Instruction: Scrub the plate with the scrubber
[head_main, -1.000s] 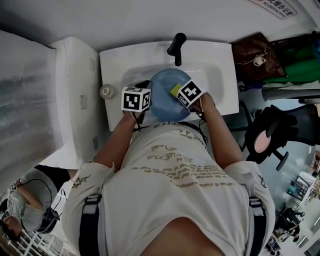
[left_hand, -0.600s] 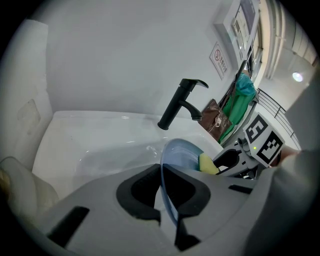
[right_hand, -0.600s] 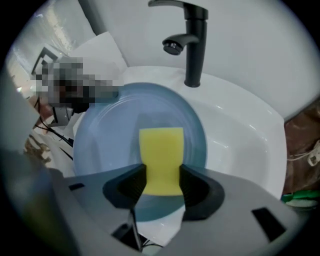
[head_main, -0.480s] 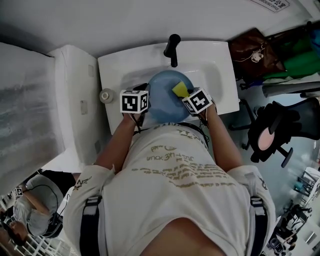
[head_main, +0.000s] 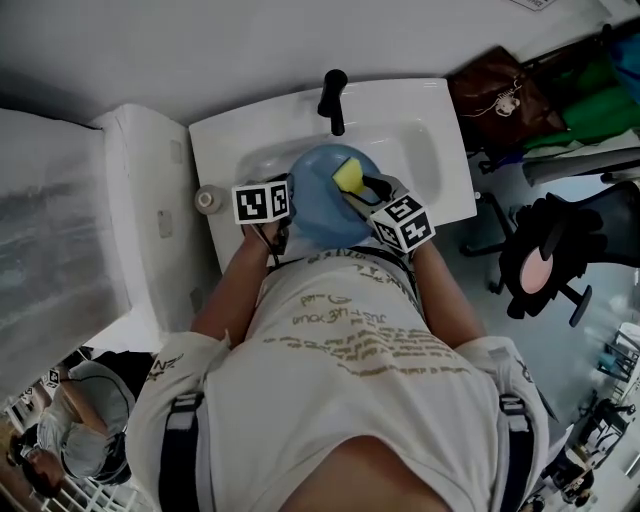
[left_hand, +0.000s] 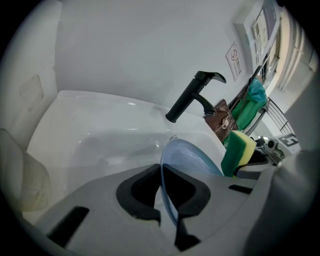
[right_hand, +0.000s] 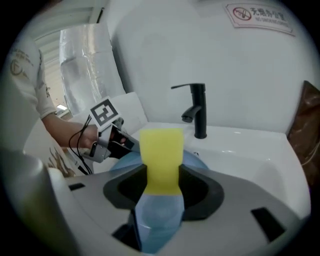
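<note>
You hold a blue plate (head_main: 318, 212) over the white sink (head_main: 425, 135) and bring a scrubber (head_main: 348, 175) to it.
Your left hand-held gripper (left_hand: 167, 200) is clamped on the plate's near rim, with the plate standing tilted on edge above the basin, below the black faucet (head_main: 332, 98). Your right hand-held gripper (right_hand: 159, 200) is closed on the yellow-and-green scrubber, which sits over the plate's far part, on the faucet side. Whether the scrubber presses on the plate cannot be told.

Left claw (left_hand: 166, 192) and right claw (right_hand: 161, 181) are clamped.
</note>
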